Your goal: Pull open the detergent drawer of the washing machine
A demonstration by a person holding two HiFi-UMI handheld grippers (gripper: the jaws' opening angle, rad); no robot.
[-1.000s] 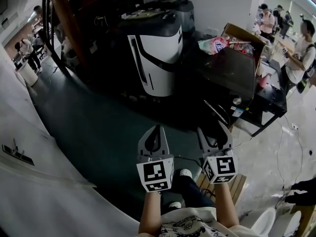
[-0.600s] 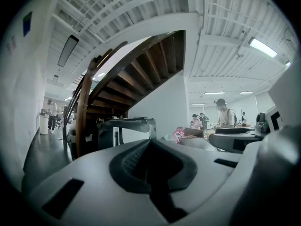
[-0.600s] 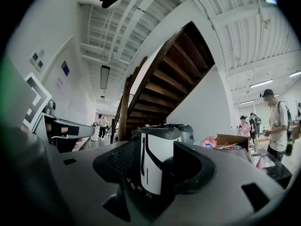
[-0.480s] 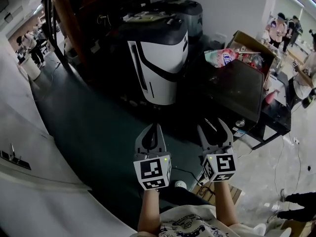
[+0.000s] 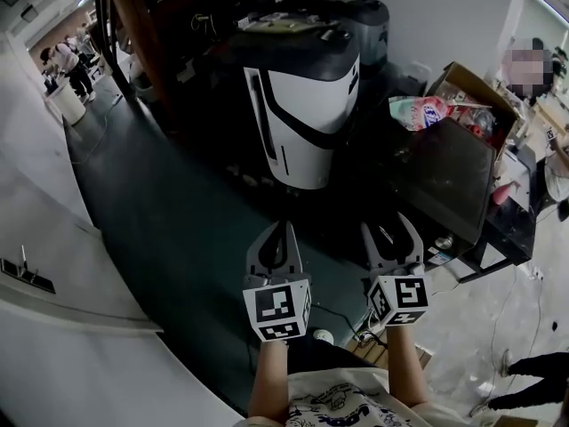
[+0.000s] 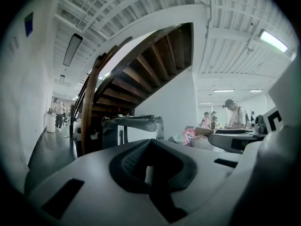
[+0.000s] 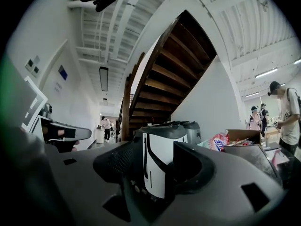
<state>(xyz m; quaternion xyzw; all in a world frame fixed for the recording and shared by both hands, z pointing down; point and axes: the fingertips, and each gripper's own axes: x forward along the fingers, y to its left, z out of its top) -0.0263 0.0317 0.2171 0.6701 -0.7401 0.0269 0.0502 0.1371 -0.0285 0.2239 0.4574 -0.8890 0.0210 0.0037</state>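
A white and black washing machine (image 5: 307, 114) stands on the dark floor ahead of me, with a dark lid on top; I cannot make out its detergent drawer. A second dark machine (image 5: 360, 16) stands behind it. My left gripper (image 5: 282, 231) is held in the air short of the machine, shut with nothing in it. My right gripper (image 5: 389, 228) hangs beside it, open and empty. In the right gripper view the machine (image 7: 157, 166) shows between the spread jaws of that gripper (image 7: 159, 147). In the left gripper view the left gripper (image 6: 149, 142) has its jaws together, and the machine's lid (image 6: 134, 123) lies beyond.
A black stand (image 5: 449, 172) at the right carries a cardboard box (image 5: 476, 87) with colourful packets (image 5: 422, 109). A curved wooden staircase (image 5: 133, 25) rises behind the machines. A white wall (image 5: 53, 256) runs along the left. People stand far off. Cables lie on the floor (image 5: 338, 314).
The view has drawn closer to the washing machine, which now sits larger and further right. Both grippers stay in front of me, left shut and right open.
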